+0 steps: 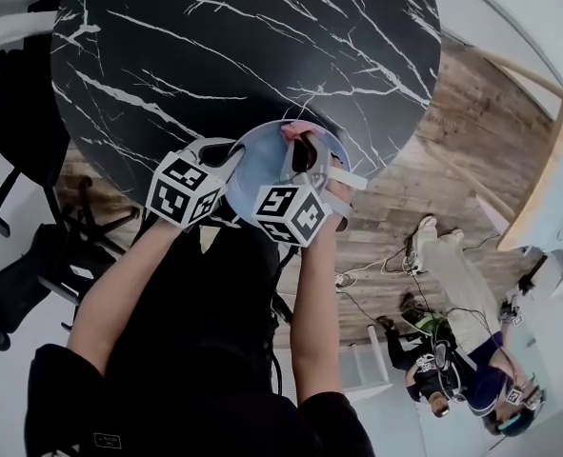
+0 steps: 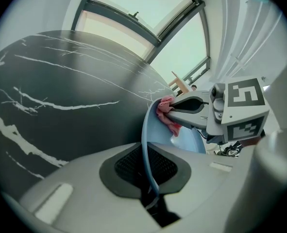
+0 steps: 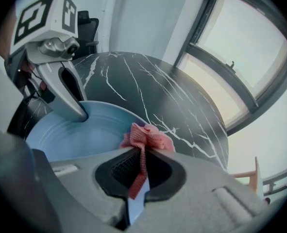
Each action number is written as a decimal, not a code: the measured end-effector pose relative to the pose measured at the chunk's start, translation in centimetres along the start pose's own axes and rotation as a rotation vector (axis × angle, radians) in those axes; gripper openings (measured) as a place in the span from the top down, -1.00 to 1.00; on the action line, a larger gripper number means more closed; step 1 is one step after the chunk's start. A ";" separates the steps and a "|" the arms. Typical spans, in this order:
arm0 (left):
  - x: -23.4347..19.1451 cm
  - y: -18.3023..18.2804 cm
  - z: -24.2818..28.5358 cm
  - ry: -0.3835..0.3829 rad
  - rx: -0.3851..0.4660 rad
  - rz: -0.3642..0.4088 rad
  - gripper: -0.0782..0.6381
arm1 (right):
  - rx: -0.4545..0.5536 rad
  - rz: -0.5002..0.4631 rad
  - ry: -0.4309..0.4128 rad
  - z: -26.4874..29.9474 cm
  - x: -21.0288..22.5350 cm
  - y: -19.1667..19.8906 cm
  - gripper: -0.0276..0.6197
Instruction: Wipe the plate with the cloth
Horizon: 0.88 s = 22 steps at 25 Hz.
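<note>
Plate: light blue, tilted on edge; its rim runs between the fingers of the left gripper, which are closed narrow on it.
Cloth: pink weave, bunched over the plate's rim on the side away from the left fingers.
Right gripper: fingers pinched on a strip of the cloth, with the plate's rim in the same gap.
Markings: black-and-white square patterns on each marker cube.
Bench: black with white veins, lying beyond both sets of fingers.

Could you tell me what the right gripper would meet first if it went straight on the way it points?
Probably the black table, just past the cloth and plate rim held in its jaws.
</note>
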<state>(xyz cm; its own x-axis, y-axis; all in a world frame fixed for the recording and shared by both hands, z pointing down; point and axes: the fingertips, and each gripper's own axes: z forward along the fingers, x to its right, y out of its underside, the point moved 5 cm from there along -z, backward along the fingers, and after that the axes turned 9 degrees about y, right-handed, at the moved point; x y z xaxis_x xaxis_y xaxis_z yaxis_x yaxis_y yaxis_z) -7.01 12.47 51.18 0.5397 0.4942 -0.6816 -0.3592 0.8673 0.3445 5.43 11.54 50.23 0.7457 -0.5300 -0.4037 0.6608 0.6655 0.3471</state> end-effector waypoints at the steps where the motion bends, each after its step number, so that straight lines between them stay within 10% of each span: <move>1: 0.0 0.0 0.0 -0.001 0.000 0.000 0.73 | -0.009 0.006 0.007 0.0 0.3 0.4 0.87; 22: 0.0 0.2 0.0 -0.006 0.042 -0.075 0.73 | -0.026 -0.027 0.018 -1.3 -2.3 0.5 0.88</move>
<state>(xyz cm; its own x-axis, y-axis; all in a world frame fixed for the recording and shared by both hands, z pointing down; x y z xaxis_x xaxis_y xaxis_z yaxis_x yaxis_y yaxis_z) -7.11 12.62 51.27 0.5684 0.4279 -0.7027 -0.2853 0.9036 0.3195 3.96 13.78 50.20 0.7257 -0.5386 -0.4280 0.6782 0.6645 0.3138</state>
